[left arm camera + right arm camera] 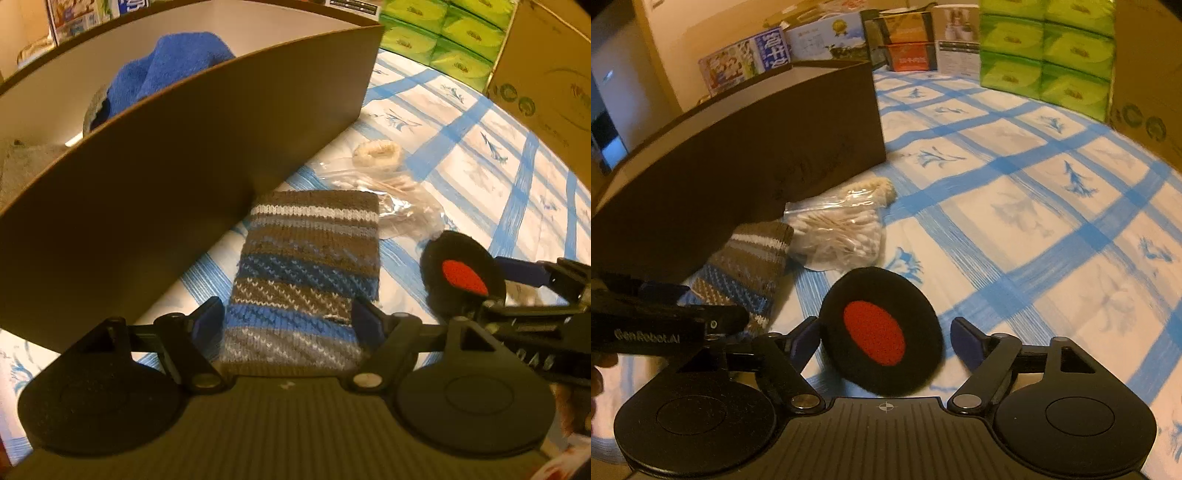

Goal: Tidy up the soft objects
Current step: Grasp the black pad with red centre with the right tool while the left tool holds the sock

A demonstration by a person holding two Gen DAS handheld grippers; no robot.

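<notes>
A striped knit piece point(303, 273) in brown, blue and white lies flat on the checked cloth, right against the brown box's wall point(184, 206). My left gripper point(290, 321) stands open over its near end, one finger on each side. A round black foam pad with a red centre point(881, 332) lies tilted between the fingers of my right gripper point(886, 341), which is open; the pad's left edge is at the left finger and a gap shows on the right. The same pad point(461, 273) appears in the left wrist view. A blue towel point(177, 62) sits inside the box.
A clear bag of cotton swabs point(834, 229) and a fluffy white ring point(376, 153) lie beside the box. Green tissue packs point(1045, 48), a cardboard carton point(546, 74) and printed boxes point(746, 62) line the far side. The blue-checked cloth point(1015, 221) stretches to the right.
</notes>
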